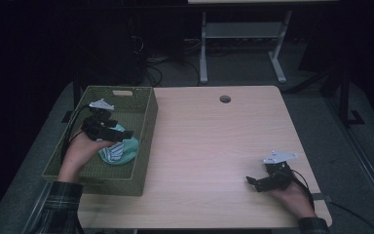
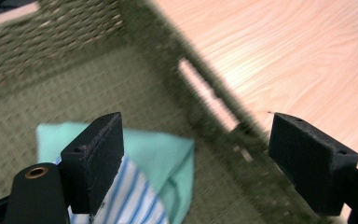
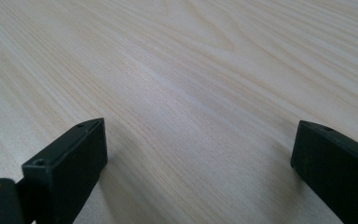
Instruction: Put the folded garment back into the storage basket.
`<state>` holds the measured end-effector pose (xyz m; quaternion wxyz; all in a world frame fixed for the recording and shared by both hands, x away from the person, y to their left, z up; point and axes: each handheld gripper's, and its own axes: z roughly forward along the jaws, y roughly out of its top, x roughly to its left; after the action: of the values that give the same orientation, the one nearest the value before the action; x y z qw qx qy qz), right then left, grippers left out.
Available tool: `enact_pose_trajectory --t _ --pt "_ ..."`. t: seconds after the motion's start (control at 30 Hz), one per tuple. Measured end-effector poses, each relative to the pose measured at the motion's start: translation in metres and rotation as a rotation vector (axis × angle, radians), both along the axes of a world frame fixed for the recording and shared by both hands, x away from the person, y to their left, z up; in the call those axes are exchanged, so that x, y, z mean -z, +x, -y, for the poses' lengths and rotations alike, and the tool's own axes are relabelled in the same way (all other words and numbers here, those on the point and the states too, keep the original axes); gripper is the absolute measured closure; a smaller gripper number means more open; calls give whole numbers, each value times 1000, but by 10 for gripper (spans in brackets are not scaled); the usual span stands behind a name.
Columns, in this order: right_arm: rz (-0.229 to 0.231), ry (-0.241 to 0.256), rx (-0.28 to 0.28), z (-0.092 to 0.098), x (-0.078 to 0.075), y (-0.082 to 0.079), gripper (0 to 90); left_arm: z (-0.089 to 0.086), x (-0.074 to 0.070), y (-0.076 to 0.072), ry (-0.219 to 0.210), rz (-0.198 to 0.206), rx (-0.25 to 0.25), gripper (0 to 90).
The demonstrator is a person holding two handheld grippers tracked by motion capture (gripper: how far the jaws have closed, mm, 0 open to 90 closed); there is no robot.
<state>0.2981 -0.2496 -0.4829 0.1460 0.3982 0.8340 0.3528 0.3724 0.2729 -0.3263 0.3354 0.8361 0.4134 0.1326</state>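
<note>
Your left tool (image 1: 108,132) hangs wide open over the folded cloth (image 1: 119,151) inside the basket (image 1: 146,131), near its right wall, while your right tool (image 1: 263,183) rests wide open on bare bench (image 1: 209,141).

The table (image 1: 214,146) is seen from above and in front; the basket (image 2: 74,93) and bare tabletop are viewed closely from each gripper camera.

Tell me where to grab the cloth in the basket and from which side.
Grip the cloth at its raised mint fold, coming straight down from above with the open left gripper. It lies bunched on the floor of the basket, whose walls block a sideways approach.
</note>
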Motion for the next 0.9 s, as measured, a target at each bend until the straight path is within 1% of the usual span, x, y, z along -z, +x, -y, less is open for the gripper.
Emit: enact_pose_trajectory --t 0.03,0.07,0.1,0.23,0.27,0.3,0.33,0.37,0.4,0.43,0.53,0.57,0.6,0.63,0.67,0.7,0.77,0.8,0.83,0.87,0.9 --pt "0 0 0 0 0 0 33 4 -1 -1 0 2 10 177" --pt "0 0 0 0 0 0 33 12 -2 -2 -10 12 27 177" --pt "0 0 0 0 0 0 33 12 -2 -2 -10 12 27 177" --pt "0 0 0 0 0 0 34 26 -7 -7 -36 31 55 177" --pt "0 0 0 0 0 0 33 34 -9 -8 -44 41 68 177" --pt "0 0 0 0 0 0 33 34 -9 -8 -44 41 68 177" --pt "0 0 0 0 0 0 33 43 -11 -10 -46 50 89 177" --pt "0 0 0 0 0 0 33 43 -11 -10 -46 50 89 177" --pt "0 0 0 0 0 0 33 52 -11 -12 -51 54 107 177" --pt "0 0 0 0 0 0 33 52 -11 -12 -51 54 107 177" --pt "0 0 0 0 0 0 34 66 -11 -15 -62 57 138 177" --pt "0 0 0 0 0 0 34 71 -11 -15 -62 59 150 177" --pt "0 0 0 0 0 0 34 80 -9 -16 -64 59 164 177" --pt "0 0 0 0 0 0 34 80 -9 -16 -64 59 164 178" --pt "0 0 0 0 0 0 34 90 -5 -17 -69 57 181 177" --pt "0 0 0 0 0 0 34 90 -5 -17 -69 57 181 177" --pt "0 0 0 0 0 0 33 98 -2 -17 -81 56 211 178" --pt "0 0 0 0 0 0 34 107 3 -18 -71 61 228 177" --pt "0 0 0 0 0 0 34 107 3 -18 -71 61 228 178" --pt "0 0 0 0 0 0 34 115 7 -19 -82 68 242 177" --pt "0 0 0 0 0 0 34 115 7 -19 -82 68 242 177"
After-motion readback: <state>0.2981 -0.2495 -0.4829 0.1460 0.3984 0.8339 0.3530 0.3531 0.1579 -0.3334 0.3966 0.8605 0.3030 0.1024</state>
